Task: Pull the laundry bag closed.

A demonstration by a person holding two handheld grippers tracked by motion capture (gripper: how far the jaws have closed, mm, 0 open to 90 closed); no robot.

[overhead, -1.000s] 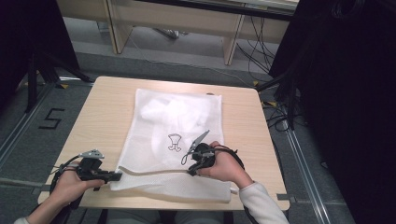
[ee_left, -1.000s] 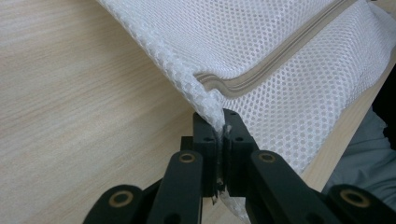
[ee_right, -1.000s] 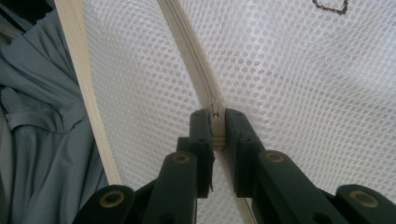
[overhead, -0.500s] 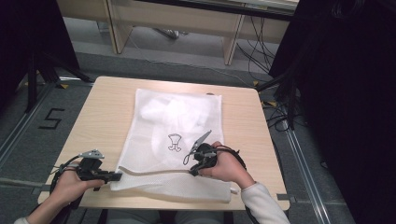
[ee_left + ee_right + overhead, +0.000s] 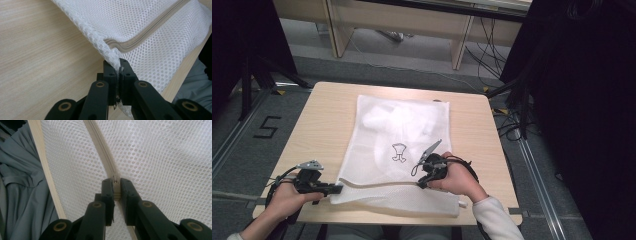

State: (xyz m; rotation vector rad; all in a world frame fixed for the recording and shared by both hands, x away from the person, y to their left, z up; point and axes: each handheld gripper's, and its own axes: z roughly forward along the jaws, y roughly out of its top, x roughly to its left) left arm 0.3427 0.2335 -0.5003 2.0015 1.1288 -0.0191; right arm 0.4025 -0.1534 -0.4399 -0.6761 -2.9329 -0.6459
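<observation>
A white mesh laundry bag [image 5: 402, 125] lies flat on the wooden table [image 5: 322, 125], with a beige zipper [image 5: 377, 184] running along its near edge. At the bag's near left corner my left gripper [image 5: 337, 189] is shut on the fabric; the left gripper view shows the mesh [image 5: 150, 22] pinched between the jaws of that gripper [image 5: 117, 65], just beside the zipper's end [image 5: 140, 41]. My right gripper [image 5: 419, 184] is farther right along the zipper. In the right gripper view this gripper [image 5: 115, 181] is shut on the zipper [image 5: 98, 145], at the slider.
A small black drawing [image 5: 399, 151] marks the middle of the bag. The table's near edge [image 5: 46, 170] runs close behind the zipper, with the person's grey clothing [image 5: 20, 195] below it. Cables and dark stands [image 5: 512, 100] are on the floor to the right.
</observation>
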